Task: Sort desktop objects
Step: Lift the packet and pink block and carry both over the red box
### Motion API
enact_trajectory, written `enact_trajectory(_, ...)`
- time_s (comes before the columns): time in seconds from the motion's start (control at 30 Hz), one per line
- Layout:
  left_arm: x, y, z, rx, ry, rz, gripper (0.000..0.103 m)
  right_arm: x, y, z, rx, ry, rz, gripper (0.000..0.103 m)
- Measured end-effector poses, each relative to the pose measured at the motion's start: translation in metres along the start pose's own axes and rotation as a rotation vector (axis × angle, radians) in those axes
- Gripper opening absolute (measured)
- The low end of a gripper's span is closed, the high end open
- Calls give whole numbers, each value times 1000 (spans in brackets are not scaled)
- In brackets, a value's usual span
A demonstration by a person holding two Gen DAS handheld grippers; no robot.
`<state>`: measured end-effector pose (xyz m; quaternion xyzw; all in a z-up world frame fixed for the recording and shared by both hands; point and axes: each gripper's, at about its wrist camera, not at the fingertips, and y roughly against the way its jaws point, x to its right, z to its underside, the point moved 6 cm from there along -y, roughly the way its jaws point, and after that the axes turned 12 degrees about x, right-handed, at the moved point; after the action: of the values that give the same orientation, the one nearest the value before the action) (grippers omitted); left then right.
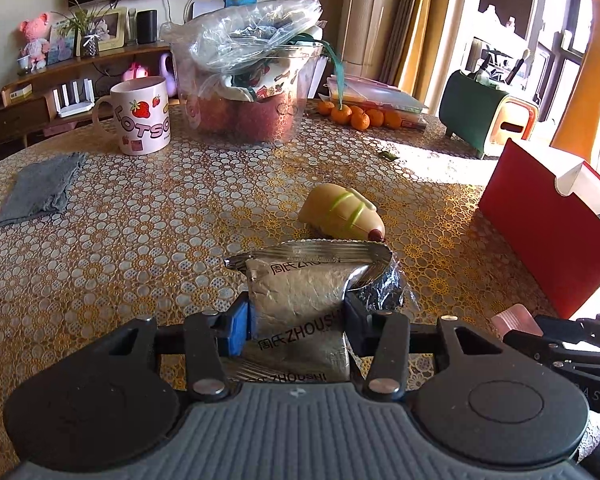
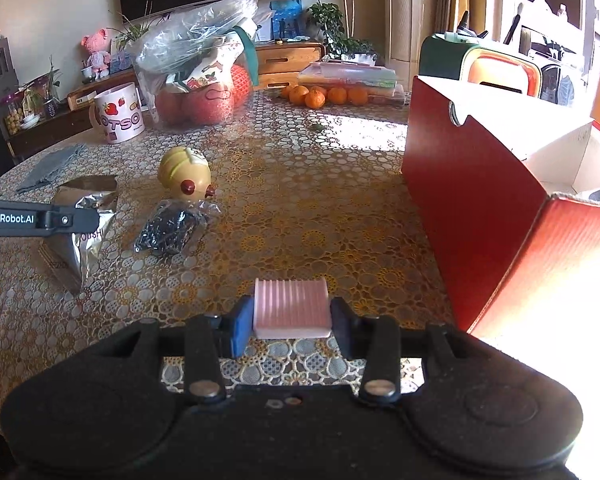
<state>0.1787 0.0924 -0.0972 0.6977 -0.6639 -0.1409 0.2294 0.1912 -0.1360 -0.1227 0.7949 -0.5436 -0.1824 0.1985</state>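
Left tool [image 1: 296,326] pinching one silver packet [image 1: 300,304], right tool [image 2: 290,320] pinching one pink block [image 2: 290,308]

a silver foil packet [image 1: 300,312] with black print stood upright near the camera. a pink ribbed block [image 2: 290,308] was level, near the red box [image 2: 472,200] at right. a dark wrapped item [image 2: 172,228] lay before the yellow toy [image 2: 184,172].
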Motion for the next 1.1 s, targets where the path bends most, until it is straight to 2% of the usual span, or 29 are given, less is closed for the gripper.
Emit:
enact_trajectory(0.27,23,32,0,18,0,33,46,5,31,-16,41,-20,-53,41)
enact_trajectory(0.63,72,68,-13,48,-10,90,46,17,84,-44,135,-18,-115,41)
enact_trajectory(1.1,134,86,-33,81,-43,172,46,73,122,-76,202,-71,-123,41)
